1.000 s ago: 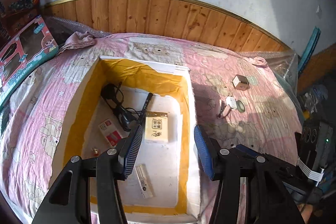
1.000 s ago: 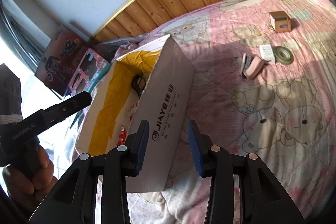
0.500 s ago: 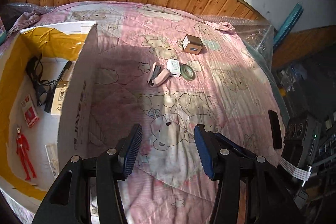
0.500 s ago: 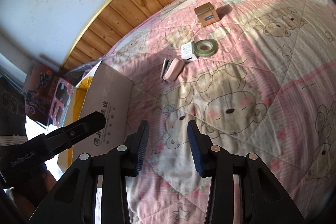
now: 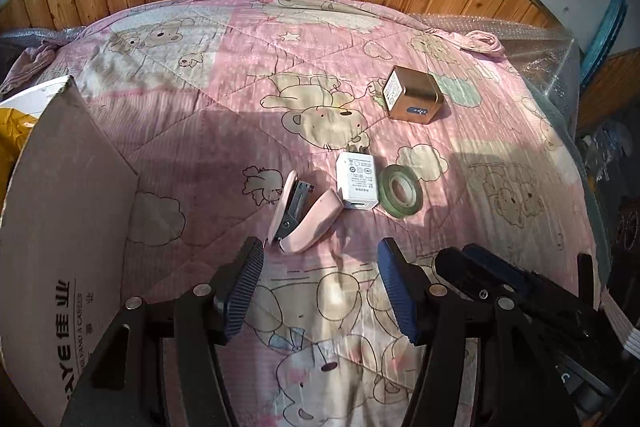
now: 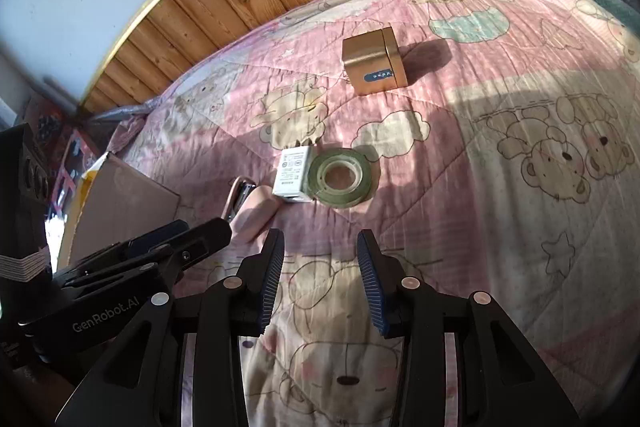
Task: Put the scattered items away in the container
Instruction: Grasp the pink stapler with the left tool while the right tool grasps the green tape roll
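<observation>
Both grippers — left, right — hung spread and empty above the quilt. The stapler, charger and tape lay touching; grabbing one risked nudging its neighbours. The box stood left.

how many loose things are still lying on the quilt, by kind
pink stapler: 1
white charger plug: 1
green tape roll: 1
gold box: 1
total: 4
</observation>
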`<state>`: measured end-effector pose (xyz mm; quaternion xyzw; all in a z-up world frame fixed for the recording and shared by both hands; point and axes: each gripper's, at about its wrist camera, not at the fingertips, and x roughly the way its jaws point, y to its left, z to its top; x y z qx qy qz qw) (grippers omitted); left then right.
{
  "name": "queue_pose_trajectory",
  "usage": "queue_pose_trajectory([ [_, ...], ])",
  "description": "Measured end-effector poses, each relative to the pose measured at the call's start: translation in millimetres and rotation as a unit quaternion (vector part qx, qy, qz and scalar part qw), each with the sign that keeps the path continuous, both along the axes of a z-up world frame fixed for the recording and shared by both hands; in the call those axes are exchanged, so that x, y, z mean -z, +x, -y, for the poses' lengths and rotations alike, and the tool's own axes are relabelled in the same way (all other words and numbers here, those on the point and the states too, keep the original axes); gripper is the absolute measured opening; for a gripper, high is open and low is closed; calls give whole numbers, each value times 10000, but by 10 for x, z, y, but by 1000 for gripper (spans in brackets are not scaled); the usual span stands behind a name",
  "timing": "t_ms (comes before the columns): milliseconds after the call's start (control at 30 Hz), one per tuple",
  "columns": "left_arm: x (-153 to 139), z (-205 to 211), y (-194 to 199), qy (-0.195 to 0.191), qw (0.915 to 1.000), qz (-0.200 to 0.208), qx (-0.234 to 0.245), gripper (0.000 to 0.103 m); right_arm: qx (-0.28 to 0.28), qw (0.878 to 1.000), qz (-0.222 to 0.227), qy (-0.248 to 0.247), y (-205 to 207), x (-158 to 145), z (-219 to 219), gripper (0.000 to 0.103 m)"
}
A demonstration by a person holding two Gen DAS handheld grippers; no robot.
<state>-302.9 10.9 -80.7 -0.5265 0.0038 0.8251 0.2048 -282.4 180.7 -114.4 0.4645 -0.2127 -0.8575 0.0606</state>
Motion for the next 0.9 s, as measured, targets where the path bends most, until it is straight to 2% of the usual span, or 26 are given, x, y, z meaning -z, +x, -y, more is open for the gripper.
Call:
queue_pose_trajectory([
  [100,113,-34,-148,9,10000,3,-28,61,-46,9998,84,190,-205,111,-53,42],
  [167,186,-75,-222,-119,9999,-31,-19,61,-69,9994,106,314,-320,164,-84,41],
  [300,335,-121,-293,-230,9997,-30,58,61,-337,9980,241,482,-518,289,-61,35],
  [500,492,-137,-354,-92,9999,-71,65,64,-746,9933,79,883,-682,318,60,37],
  [633,492,-130,-358,-12,9999,-139,68,63,-909,9920,38,871,-703,333,65,35],
  [733,482,-109,-394,34,9999,-113,86,50,-877,9939,61,660,-655,332,18,35],
  [800,481,-86,-415,101,9999,-45,62,50,-750,9956,93,551,-585,328,-29,35],
  [900,497,-51,-372,117,9999,-77,46,50,-753,9951,40,635,-512,335,-12,34],
])
